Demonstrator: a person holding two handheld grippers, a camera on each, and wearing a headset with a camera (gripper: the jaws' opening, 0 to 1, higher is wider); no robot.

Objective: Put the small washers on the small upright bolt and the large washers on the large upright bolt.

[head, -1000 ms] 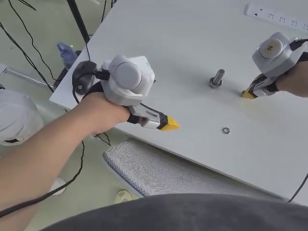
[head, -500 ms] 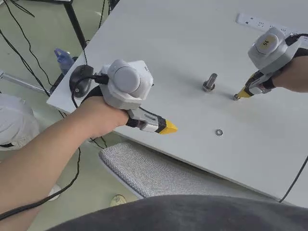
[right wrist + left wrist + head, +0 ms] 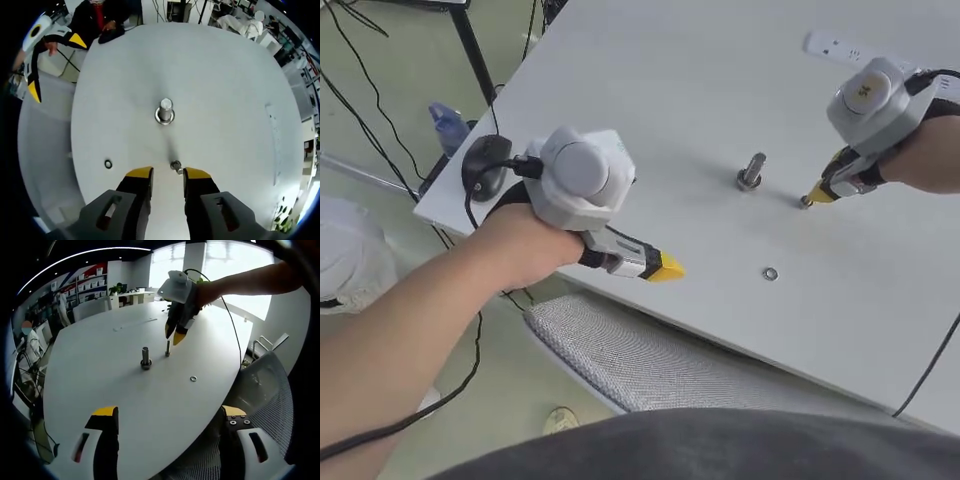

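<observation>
The large upright bolt [image 3: 752,171] [image 3: 146,358] [image 3: 165,111] stands mid-table with a washer ring around its base. To its right is the small upright bolt [image 3: 806,201] [image 3: 168,348] [image 3: 175,165]. My right gripper [image 3: 817,194] [image 3: 167,173] [image 3: 174,335] hovers at the small bolt, jaws a little apart, and the bolt sits just ahead of the gap. A loose small washer [image 3: 770,273] [image 3: 193,378] [image 3: 108,163] lies flat nearer the front edge. My left gripper [image 3: 666,268] [image 3: 169,412] [image 3: 52,62] is held over the table's near-left edge, jaws wide open and empty.
A white power strip [image 3: 850,48] lies at the far side of the white table [image 3: 650,120]. A grey mesh chair seat [image 3: 640,360] sits below the near edge. Cables and a blue bottle [image 3: 447,118] are on the floor to the left.
My right gripper has moved left off the table surface to the small bolt, which now shows at its tips. The left gripper has kept its place; the head camera has shifted.
</observation>
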